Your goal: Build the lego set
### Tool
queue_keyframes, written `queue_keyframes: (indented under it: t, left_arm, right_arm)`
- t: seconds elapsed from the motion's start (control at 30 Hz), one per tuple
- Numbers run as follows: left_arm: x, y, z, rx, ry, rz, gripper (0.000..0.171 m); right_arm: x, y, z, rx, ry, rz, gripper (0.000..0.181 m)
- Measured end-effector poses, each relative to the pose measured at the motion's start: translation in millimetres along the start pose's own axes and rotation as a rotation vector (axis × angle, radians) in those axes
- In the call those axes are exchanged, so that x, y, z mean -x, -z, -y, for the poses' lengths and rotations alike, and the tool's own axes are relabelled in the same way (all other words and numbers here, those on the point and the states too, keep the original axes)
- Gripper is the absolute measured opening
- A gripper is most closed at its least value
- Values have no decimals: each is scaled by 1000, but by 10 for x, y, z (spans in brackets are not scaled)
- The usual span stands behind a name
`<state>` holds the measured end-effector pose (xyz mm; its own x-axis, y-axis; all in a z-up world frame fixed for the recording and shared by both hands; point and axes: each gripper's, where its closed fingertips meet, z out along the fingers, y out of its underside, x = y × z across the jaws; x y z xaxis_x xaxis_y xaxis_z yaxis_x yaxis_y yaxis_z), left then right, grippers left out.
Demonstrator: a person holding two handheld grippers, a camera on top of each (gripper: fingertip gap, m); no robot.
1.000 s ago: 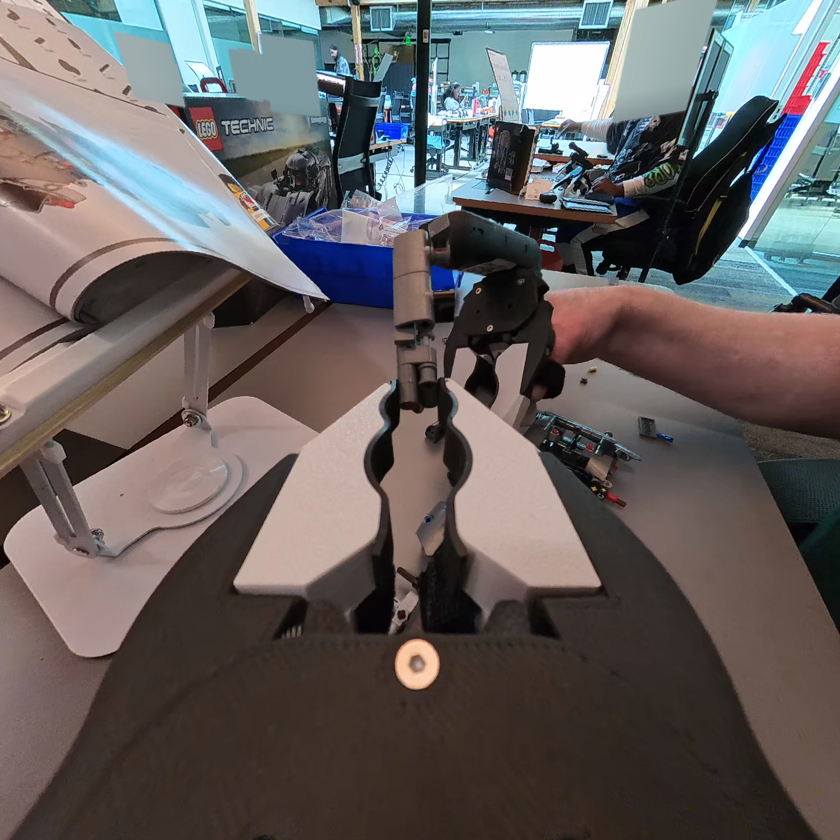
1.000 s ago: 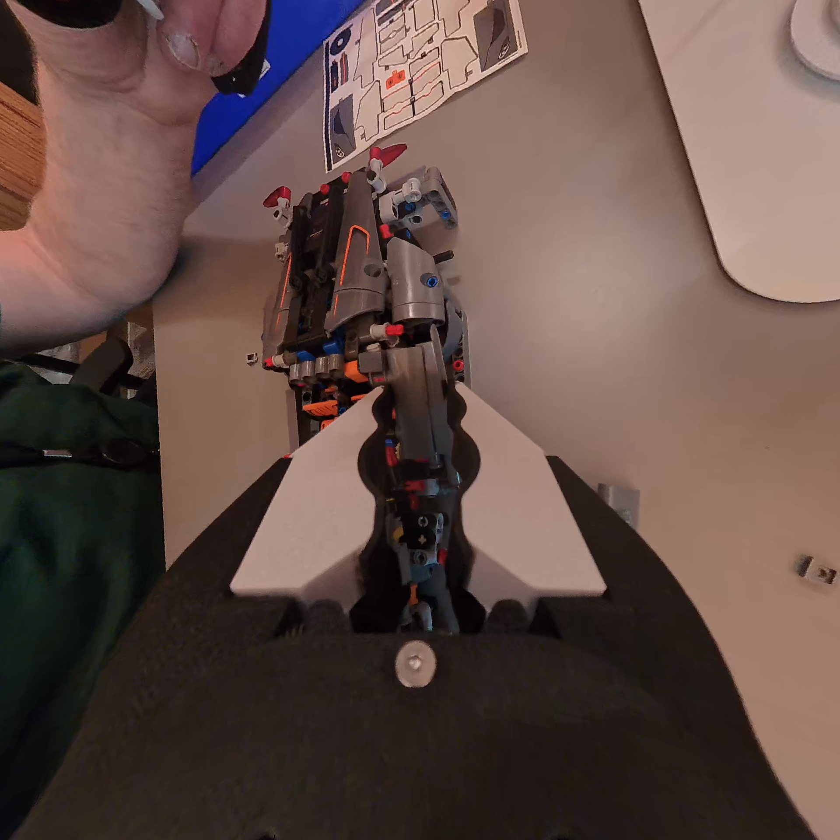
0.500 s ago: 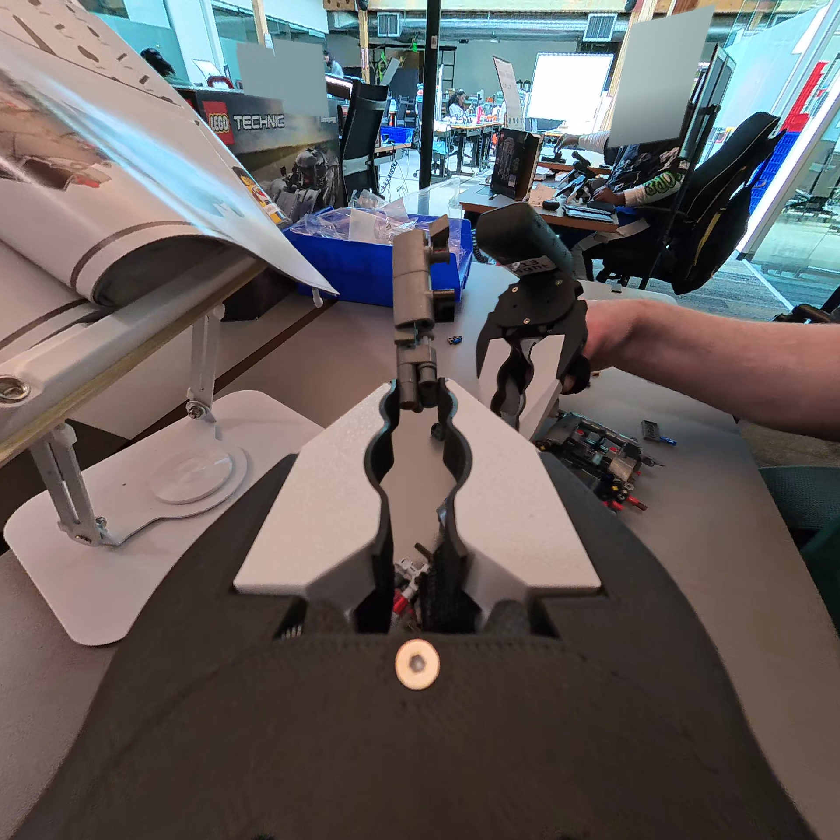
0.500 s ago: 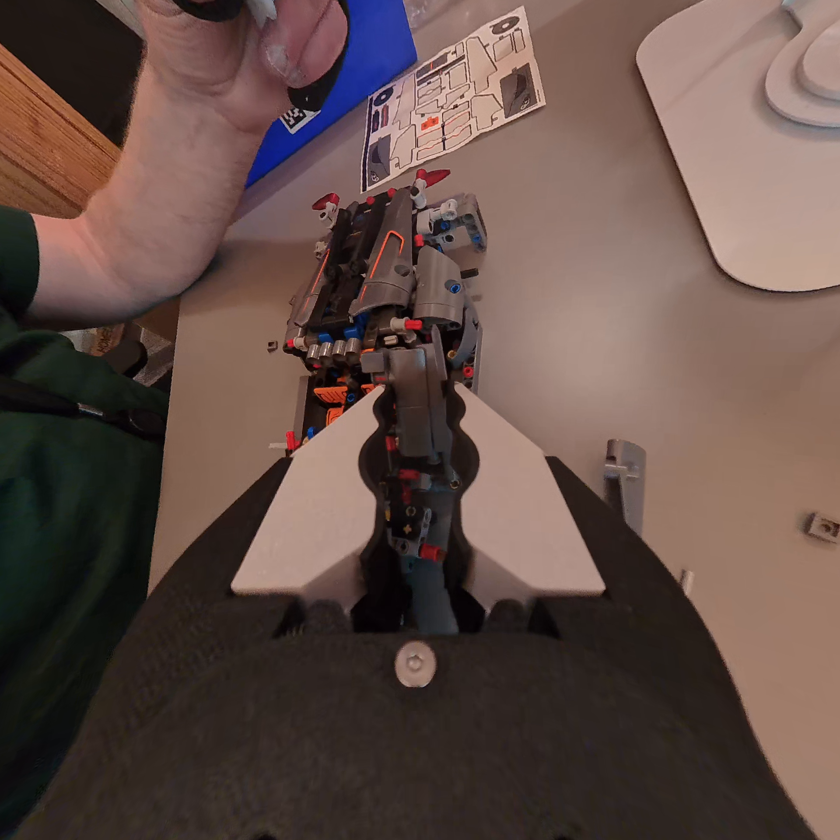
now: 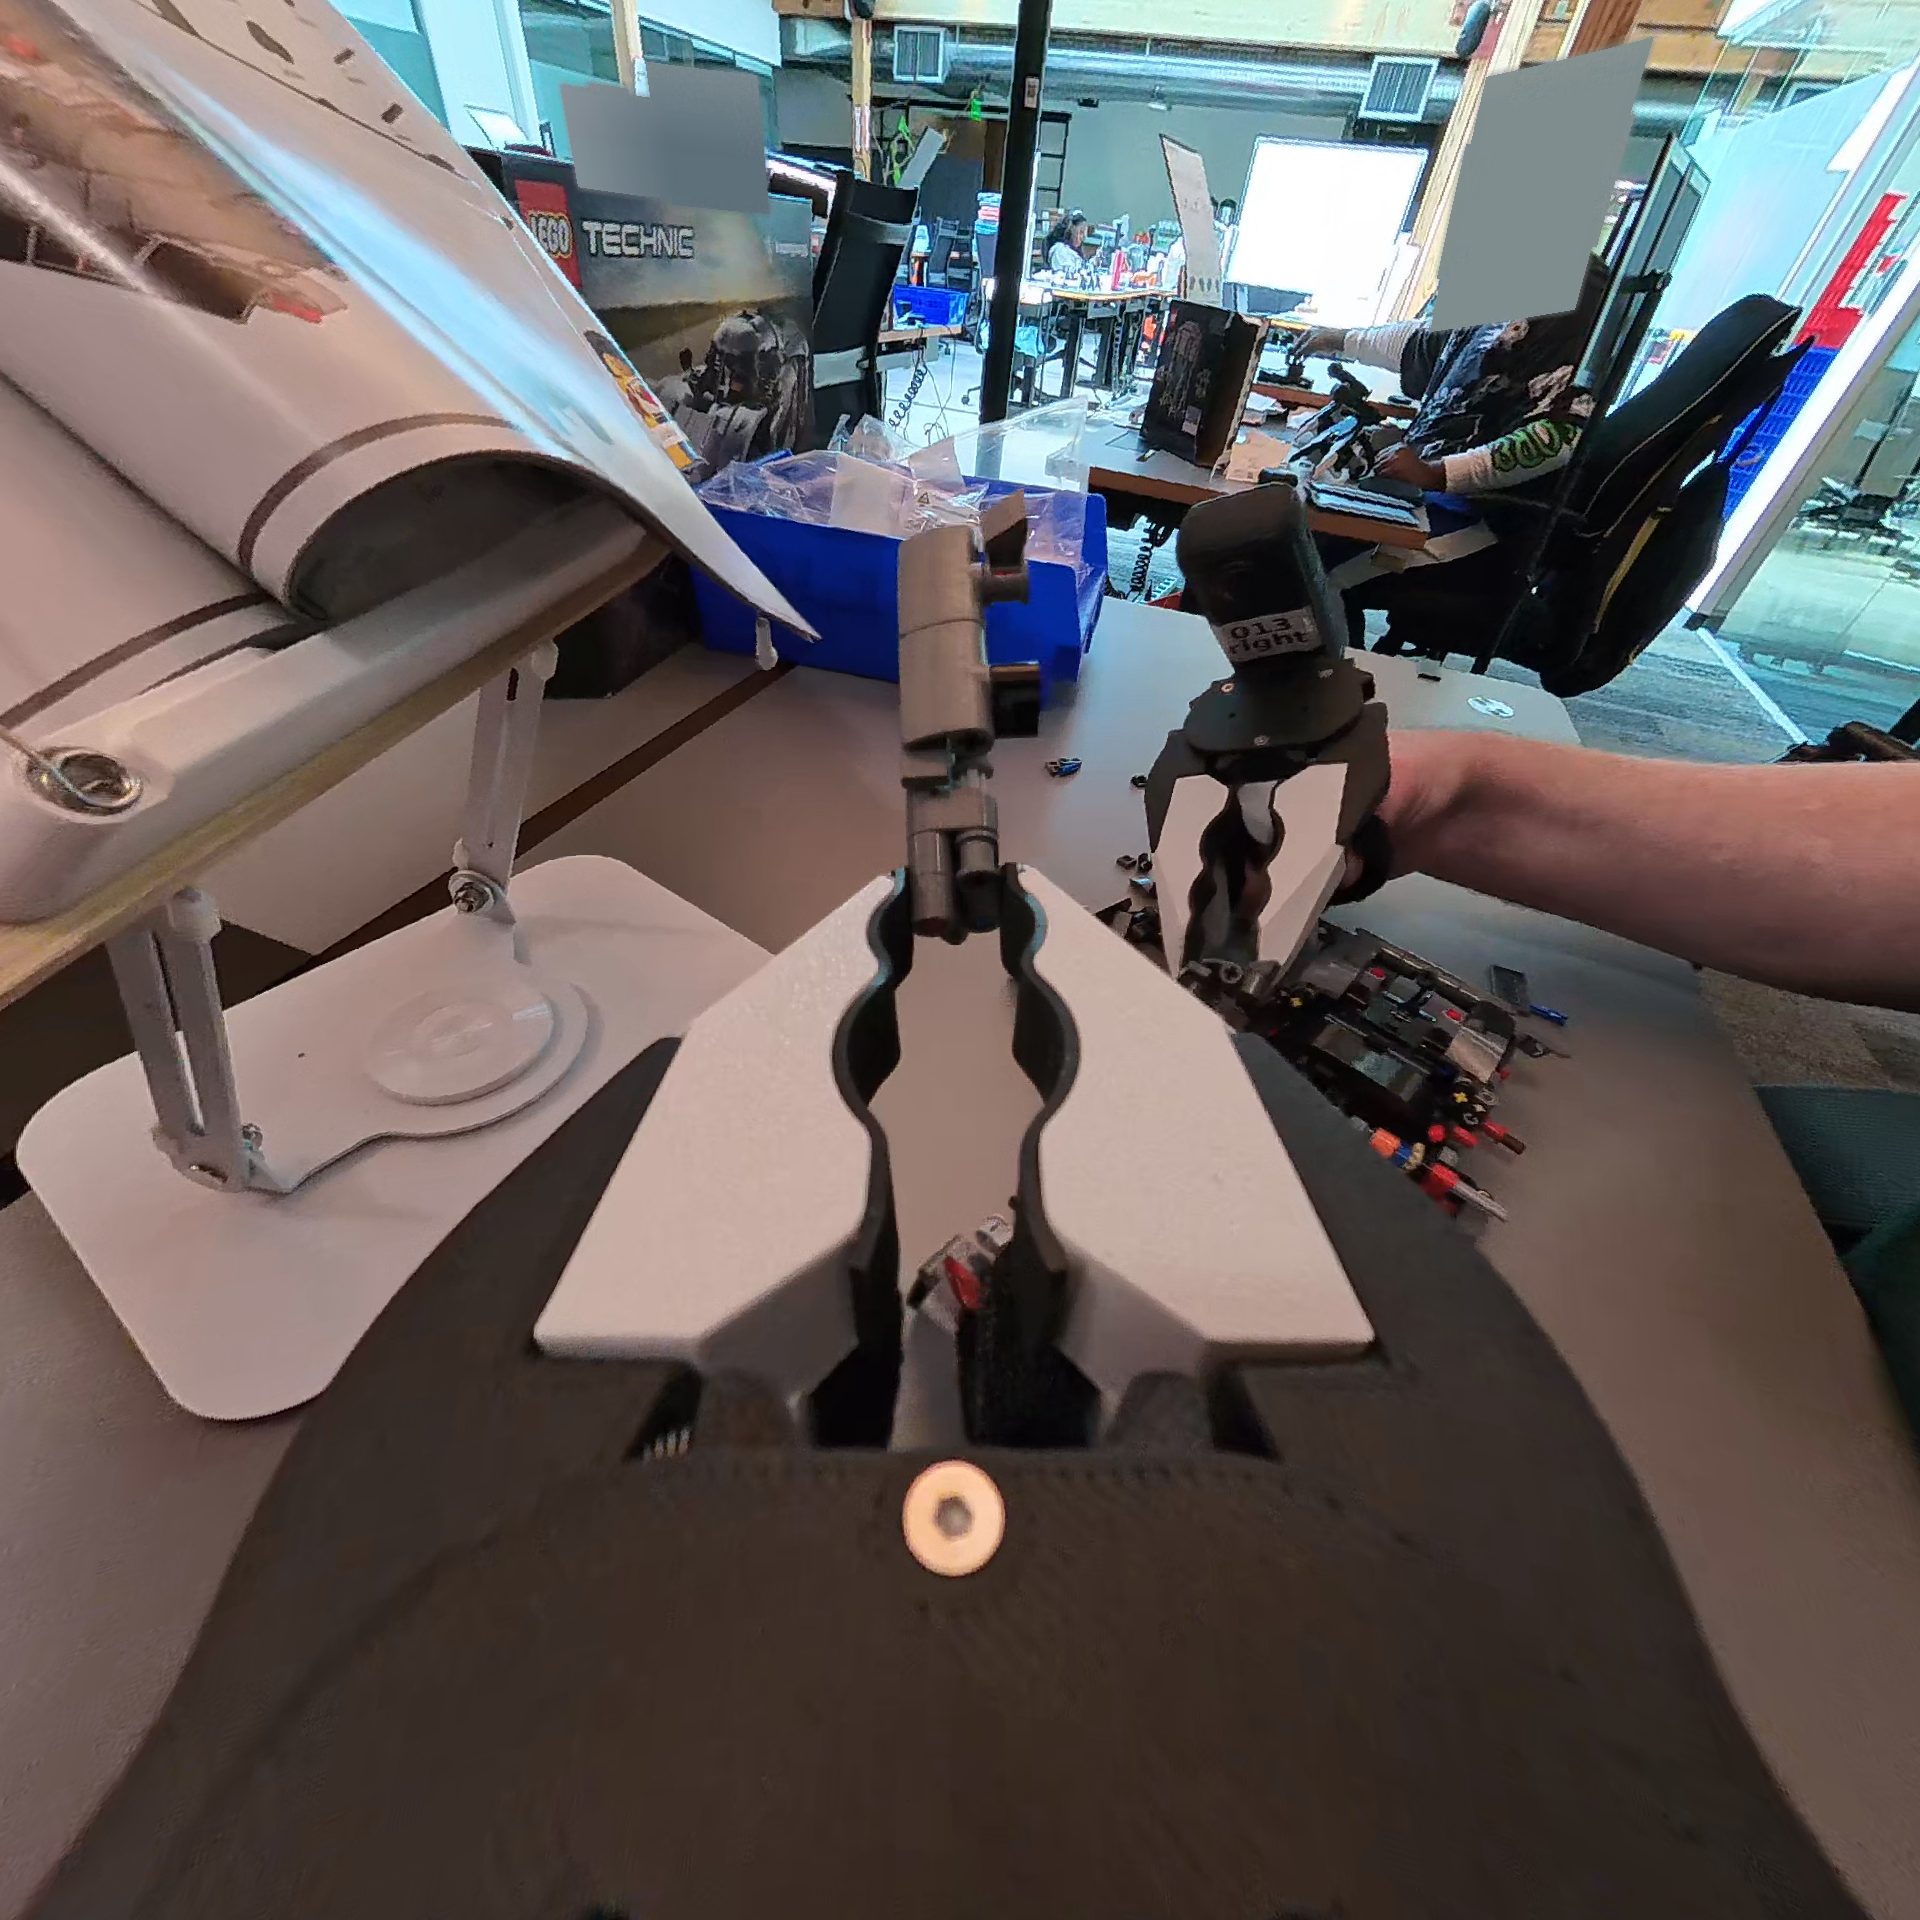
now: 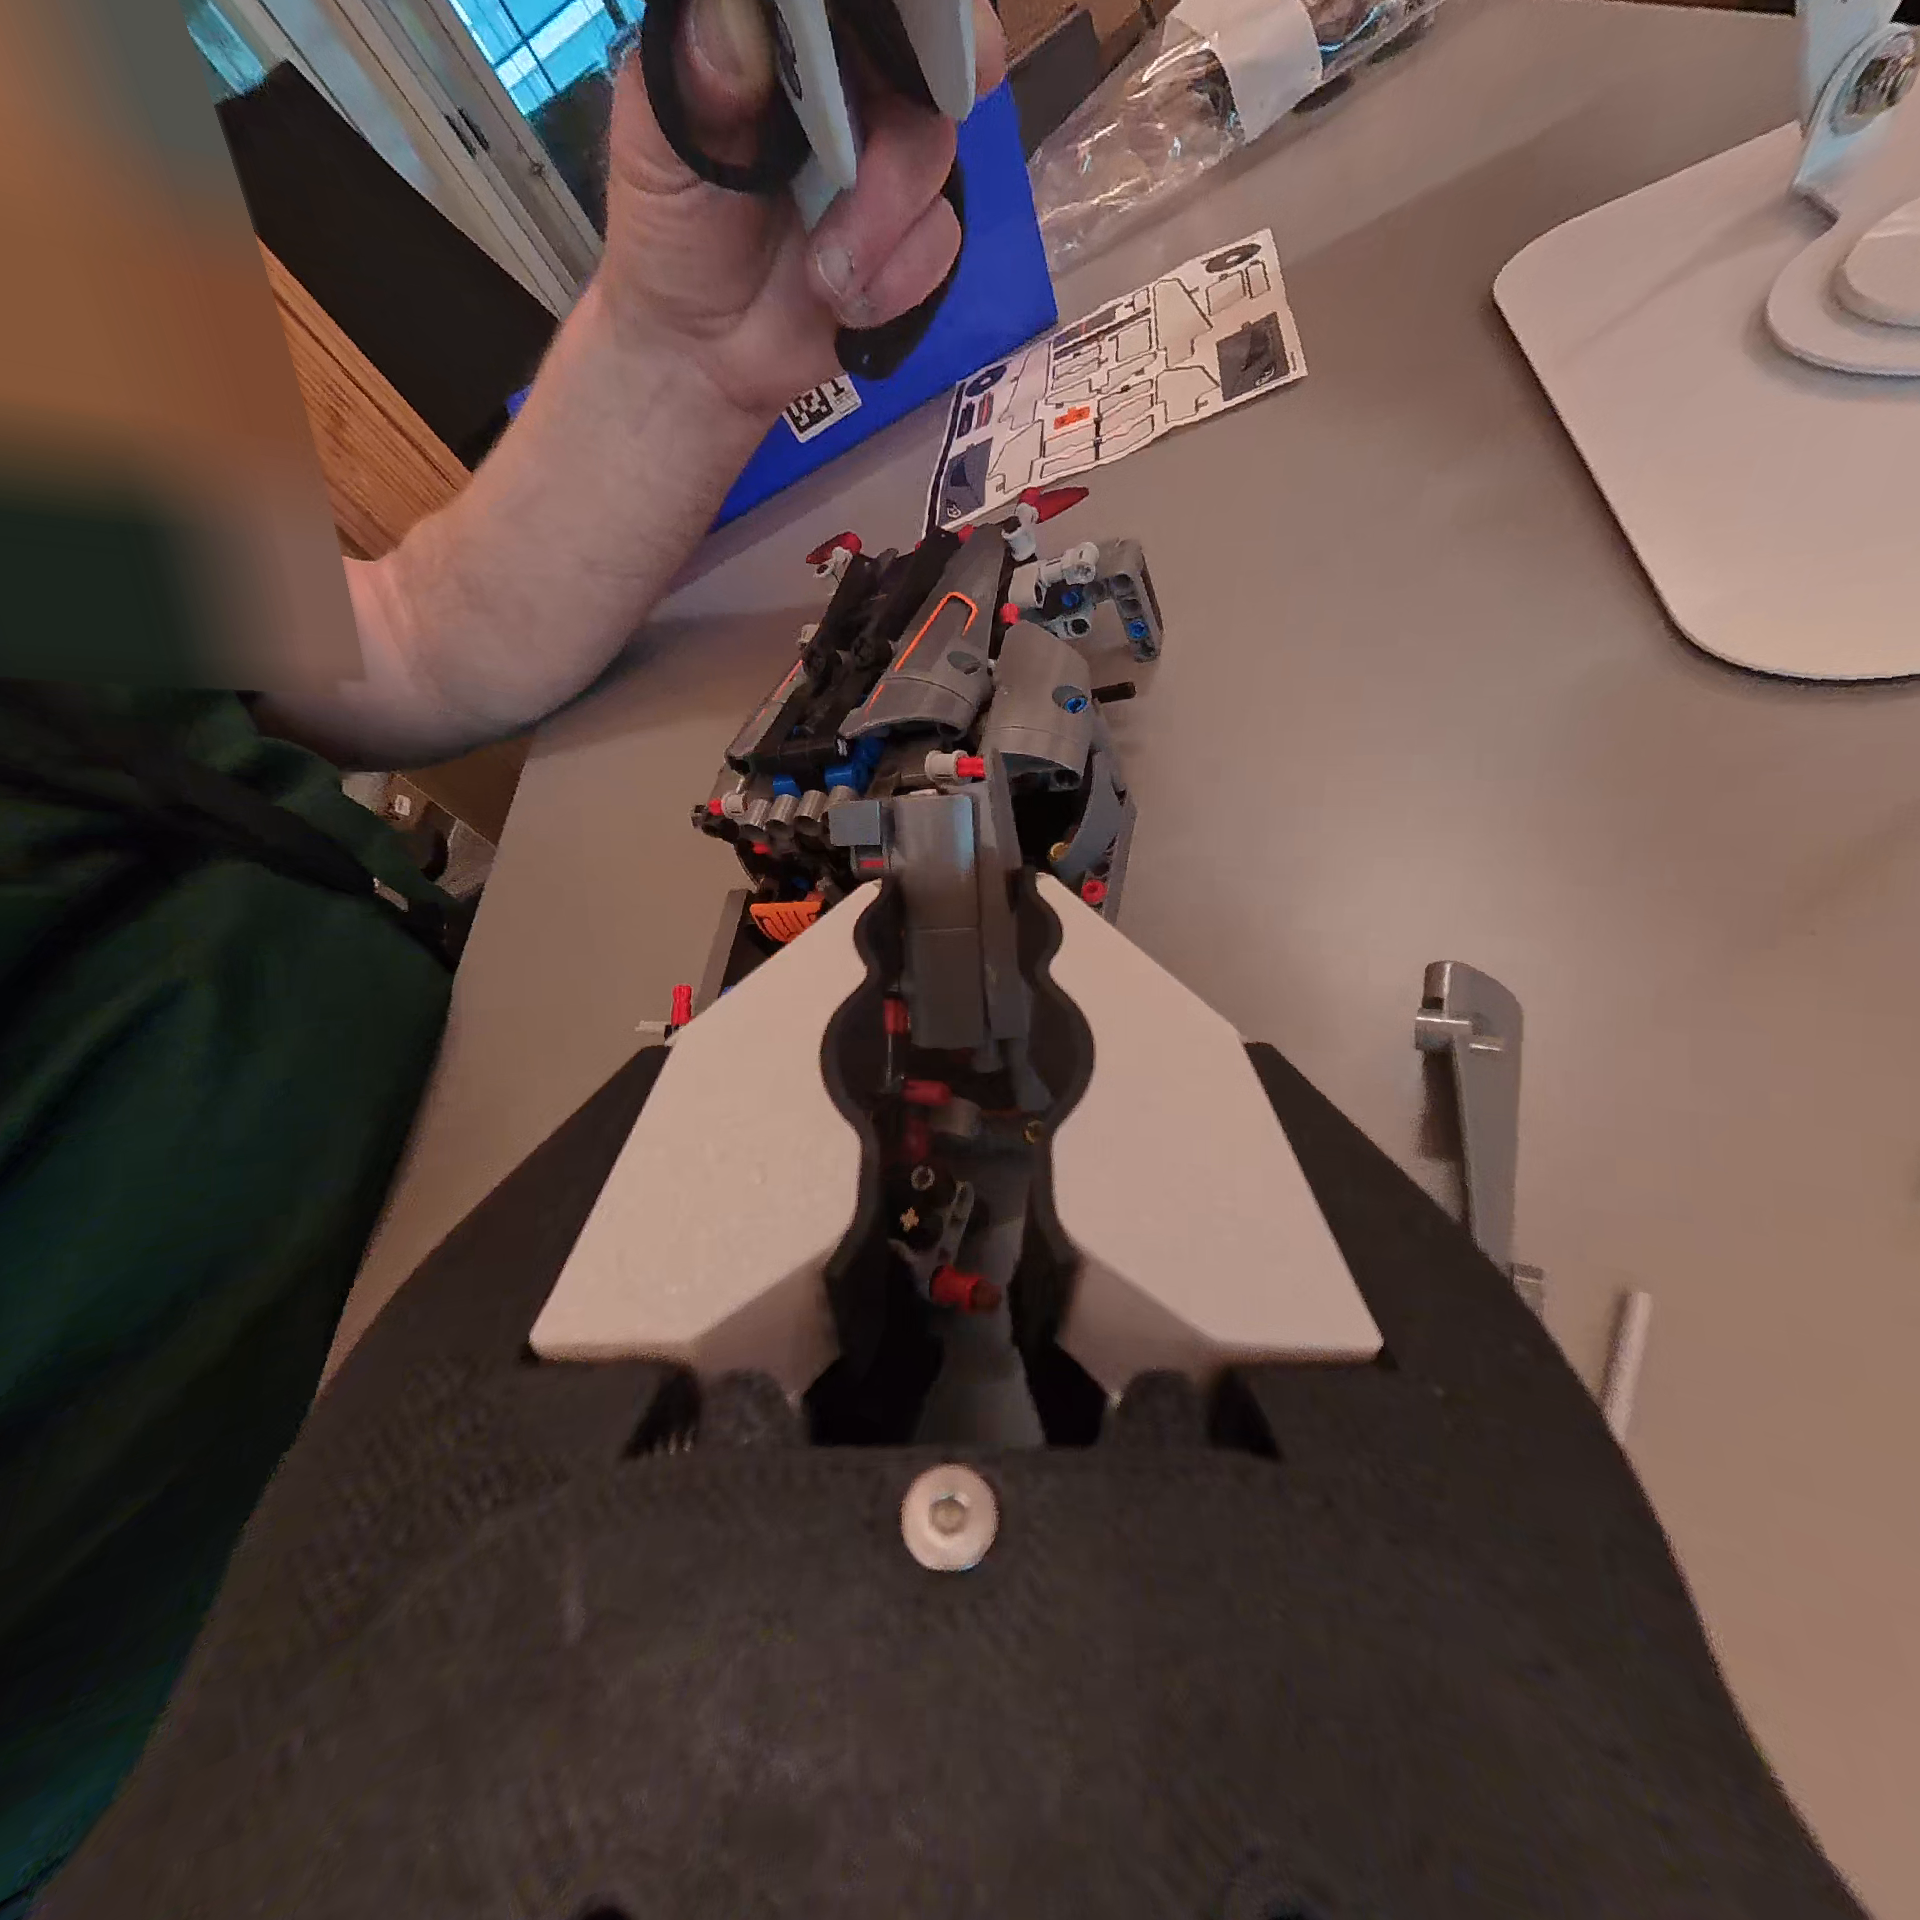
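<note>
From my left wrist view the room is bright, daylight pouring through the far windows (image 5: 1849,436) on the right and washing them out, while wide-angle bending curves the booklet (image 5: 312,343) at the left edge. My right wrist view is dimmer and warmer, its near left corner smeared out of focus.

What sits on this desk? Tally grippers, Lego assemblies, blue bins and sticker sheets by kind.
Grippers: 2 (left gripper, right gripper)
Lego assemblies: 2 (grey sub-assembly, model)
Blue bin: 1
Sticker sheet: 1
Total: 6
</note>
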<state>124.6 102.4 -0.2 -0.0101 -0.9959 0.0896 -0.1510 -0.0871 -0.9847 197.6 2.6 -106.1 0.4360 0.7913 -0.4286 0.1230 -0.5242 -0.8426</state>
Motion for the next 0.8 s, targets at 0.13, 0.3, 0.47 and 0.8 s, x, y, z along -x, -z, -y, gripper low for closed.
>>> queue_keyframes:
  t: [0.13,0.3,0.47,0.8]
  left_arm:
    - [25,5,-14,0,5,3,14]
    - [20,14,0,-3,-1,4,14]
    - [5,8,5,-7,-3,-2,14]
    - [-1,-15,-17,-8,0,-11,14]
  right_arm:
    - [8,11,-5,3,4,9,20]
    - [28,28,-4,-1,10,20,20]
    - [29,29,-5,1,7,25,20]
    - [22,1,-21,17,13,7,22]
